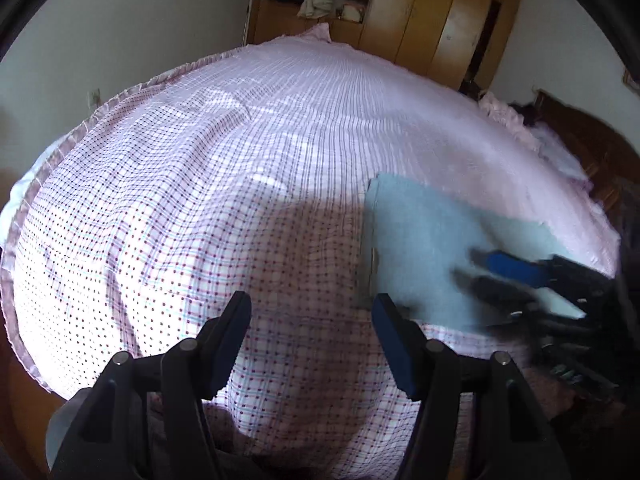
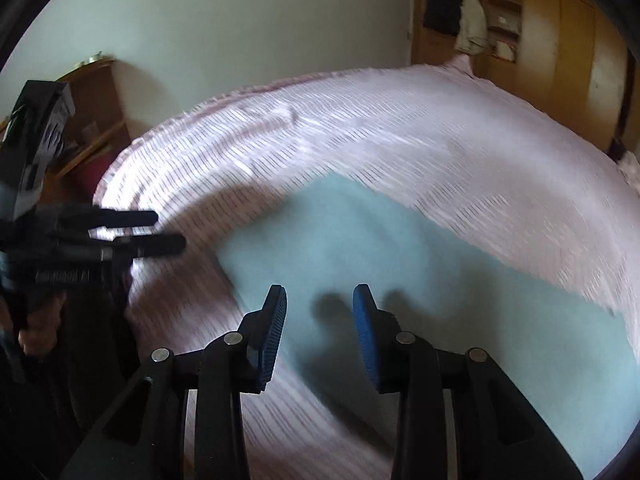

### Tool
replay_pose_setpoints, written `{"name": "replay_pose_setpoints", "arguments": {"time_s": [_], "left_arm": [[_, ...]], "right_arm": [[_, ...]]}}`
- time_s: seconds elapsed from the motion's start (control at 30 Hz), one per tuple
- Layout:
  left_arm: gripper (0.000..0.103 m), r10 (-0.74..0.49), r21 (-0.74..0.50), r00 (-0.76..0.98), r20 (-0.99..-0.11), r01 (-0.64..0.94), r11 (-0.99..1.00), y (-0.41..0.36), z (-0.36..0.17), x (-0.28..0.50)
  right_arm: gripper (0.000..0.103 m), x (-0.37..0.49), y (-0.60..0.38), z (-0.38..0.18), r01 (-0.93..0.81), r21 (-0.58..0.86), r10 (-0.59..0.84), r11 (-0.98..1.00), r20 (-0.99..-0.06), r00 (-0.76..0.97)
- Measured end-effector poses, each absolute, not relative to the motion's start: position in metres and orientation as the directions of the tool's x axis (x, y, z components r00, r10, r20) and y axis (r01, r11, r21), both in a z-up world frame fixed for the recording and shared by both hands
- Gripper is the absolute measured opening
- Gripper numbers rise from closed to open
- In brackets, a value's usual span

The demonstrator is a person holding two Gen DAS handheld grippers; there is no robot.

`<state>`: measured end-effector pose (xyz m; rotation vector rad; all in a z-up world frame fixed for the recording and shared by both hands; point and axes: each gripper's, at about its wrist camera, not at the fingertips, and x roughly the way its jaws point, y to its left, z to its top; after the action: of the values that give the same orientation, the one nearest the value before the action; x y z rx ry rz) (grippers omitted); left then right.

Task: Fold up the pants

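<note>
Left gripper (image 1: 311,320) jaws spread, empty, above the checked bedspread (image 1: 168,208). Pants (image 2: 420,264), pale blue, lie flat on the bed as a compact rectangle, so folding looks mostly done; blur hides any remaining layers. Right gripper (image 2: 320,316) jaws spread, empty, just above the pants. Far wardrobe (image 1: 432,12): open shelves hold small items, clothes hanging.
</note>
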<state>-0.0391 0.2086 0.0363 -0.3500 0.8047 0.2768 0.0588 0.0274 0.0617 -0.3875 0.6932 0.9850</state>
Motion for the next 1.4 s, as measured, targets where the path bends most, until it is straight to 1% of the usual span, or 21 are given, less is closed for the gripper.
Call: {"name": "replay_pose_setpoints", "arguments": {"time_s": [0.07, 0.13, 0.17, 0.27, 0.37, 0.43, 0.47, 0.5, 0.53, 0.57, 0.67, 0.77, 0.9, 0.93, 1.0, 1.1, 1.13, 1.2, 1.23, 1.33, 1.4], "left_arm": [[0.066, 0.136, -0.204, 0.684, -0.716, -0.391, 0.897, 0.213, 0.04, -0.046], [0.066, 0.25, -0.113, 0.645, -0.722, -0.466, 0.878, 0.216, 0.041, -0.047], [0.066, 0.268, -0.095, 0.63, -0.729, -0.481, 0.872, 0.219, 0.041, -0.046], [0.066, 0.232, -0.12, 0.61, -0.758, -0.48, 0.869, 0.227, 0.032, -0.046], [0.066, 0.2, -0.168, 0.622, -0.757, -0.481, 0.86, 0.235, 0.031, -0.05], [0.066, 0.17, -0.205, 0.631, -0.757, -0.476, 0.855, 0.24, 0.029, -0.051], [0.066, 0.16, -0.216, 0.632, -0.759, -0.475, 0.853, 0.243, 0.028, -0.047], [0.066, 0.15, -0.226, 0.632, -0.76, -0.475, 0.851, 0.245, 0.027, -0.047], [0.066, 0.141, -0.236, 0.634, -0.761, -0.472, 0.85, 0.246, 0.027, -0.047], [0.066, 0.135, -0.241, 0.635, -0.76, -0.47, 0.849, 0.246, 0.026, -0.046], [0.066, 0.131, -0.249, 0.64, -0.757, -0.468, 0.848, 0.245, 0.028, -0.047], [0.066, 0.13, -0.251, 0.639, -0.758, -0.469, 0.847, 0.246, 0.028, -0.047], [0.066, 0.132, -0.244, 0.638, -0.758, -0.466, 0.851, 0.244, 0.028, -0.047], [0.066, 0.132, -0.242, 0.64, -0.757, -0.462, 0.853, 0.243, 0.028, -0.047], [0.066, 0.125, -0.244, 0.646, -0.753, -0.451, 0.859, 0.241, 0.029, -0.046], [0.066, 0.123, -0.242, 0.654, -0.747, -0.439, 0.865, 0.237, 0.031, -0.045], [0.066, 0.12, -0.245, 0.655, -0.746, -0.437, 0.865, 0.237, 0.03, -0.045], [0.066, 0.115, -0.252, 0.655, -0.747, -0.439, 0.862, 0.239, 0.03, -0.045], [0.066, 0.108, -0.261, 0.654, -0.749, -0.441, 0.859, 0.24, 0.029, -0.045], [0.066, 0.097, -0.276, 0.651, -0.753, -0.447, 0.851, 0.242, 0.027, -0.045], [0.066, 0.092, -0.285, 0.654, -0.751, -0.445, 0.849, 0.244, 0.027, -0.046]], "right_arm": [[0.028, 0.041, 0.047, 0.056, -0.903, -0.041, 0.633, 0.427, -0.7, 0.33], [0.028, 0.029, 0.066, 0.041, -0.912, -0.087, 0.599, 0.4, -0.729, 0.332], [0.028, 0.027, 0.07, 0.036, -0.911, -0.103, 0.587, 0.4, -0.734, 0.341], [0.028, 0.022, 0.08, 0.029, -0.907, -0.151, 0.59, 0.393, -0.715, 0.375], [0.028, 0.022, 0.075, 0.04, -0.918, -0.093, 0.662, 0.385, -0.665, 0.344], [0.028, 0.024, 0.078, 0.044, -0.914, -0.098, 0.67, 0.394, -0.65, 0.358], [0.024, 0.025, 0.08, 0.043, -0.912, -0.106, 0.663, 0.397, -0.654, 0.365], [0.012, 0.027, 0.083, 0.041, -0.911, -0.109, 0.654, 0.398, -0.663, 0.365], [0.004, 0.031, 0.087, 0.038, -0.907, -0.11, 0.634, 0.408, -0.681, 0.367], [0.0, 0.033, 0.087, 0.037, -0.904, -0.097, 0.634, 0.416, -0.682, 0.365], [0.0, 0.035, 0.078, 0.042, -0.905, -0.048, 0.672, 0.423, -0.653, 0.349], [0.0, 0.031, 0.075, 0.048, -0.908, -0.048, 0.686, 0.417, -0.639, 0.349], [0.0, 0.012, 0.079, 0.048, -0.913, -0.184, 0.675, 0.363, -0.623, 0.395], [0.0, 0.008, 0.082, 0.044, -0.917, -0.205, 0.666, 0.342, -0.636, 0.39], [0.0, 0.007, 0.089, 0.035, -0.911, -0.234, 0.629, 0.338, -0.664, 0.404], [0.001, 0.008, 0.093, 0.028, -0.908, -0.236, 0.622, 0.345, -0.667, 0.41], [0.003, 0.008, 0.093, 0.028, -0.907, -0.237, 0.623, 0.349, -0.664, 0.414], [0.02, 0.007, 0.092, 0.028, -0.894, -0.256, 0.62, 0.367, -0.649, 0.44], [0.024, 0.006, 0.092, 0.028, -0.893, -0.263, 0.624, 0.366, -0.643, 0.445], [0.026, 0.005, 0.094, 0.027, -0.888, -0.287, 0.619, 0.359, -0.639, 0.457], [0.025, 0.008, 0.09, 0.03, -0.895, -0.246, 0.641, 0.373, -0.629, 0.44]]}}
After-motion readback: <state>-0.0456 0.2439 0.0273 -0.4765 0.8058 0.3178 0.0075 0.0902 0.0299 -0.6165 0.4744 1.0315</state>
